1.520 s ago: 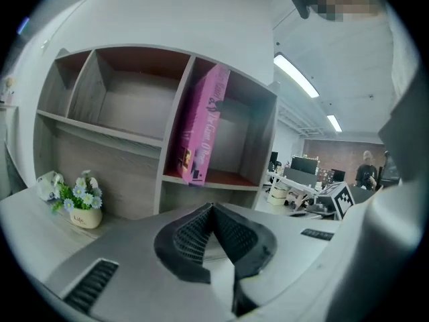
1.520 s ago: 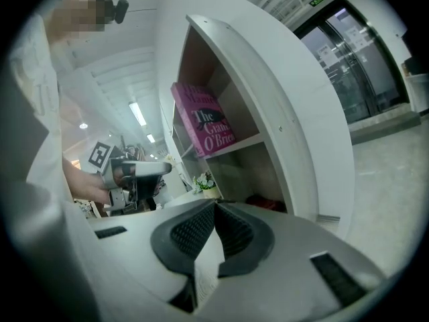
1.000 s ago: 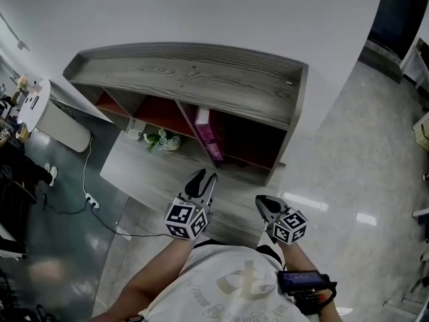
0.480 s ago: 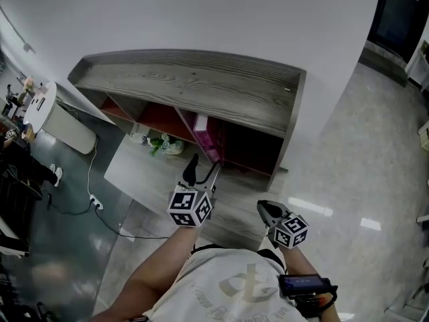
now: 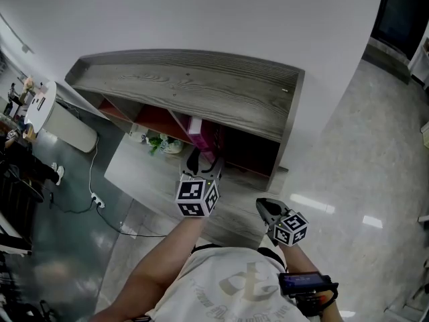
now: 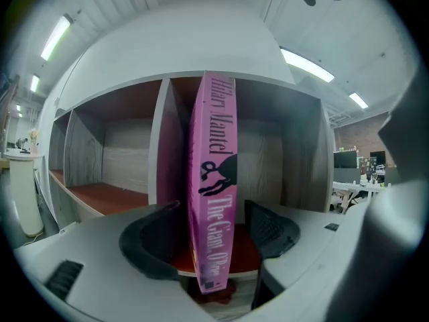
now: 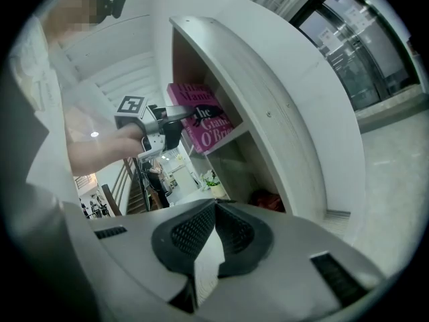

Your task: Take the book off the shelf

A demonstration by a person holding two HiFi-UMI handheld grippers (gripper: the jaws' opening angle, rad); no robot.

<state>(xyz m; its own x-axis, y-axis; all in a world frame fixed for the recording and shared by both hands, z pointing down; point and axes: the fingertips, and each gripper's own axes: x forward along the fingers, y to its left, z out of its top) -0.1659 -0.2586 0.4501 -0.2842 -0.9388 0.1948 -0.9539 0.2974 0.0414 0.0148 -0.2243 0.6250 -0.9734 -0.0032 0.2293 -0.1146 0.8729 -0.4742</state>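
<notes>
Pink book stands upright in the shelf, just right of a divider, spine facing out. Left hand-held gripper is released. Its jaws have just been opening and now straddle the spine, with neither pad pressing yet and the bigger gap on the right. Right hand-held gripper is clenched on nothing and hangs back on the near side. Judgement: centre the spine, ease in so the pads reach the covers, clamp firmly, then draw straight back. A shallow bite on a tall book would probably let it tip.
</notes>
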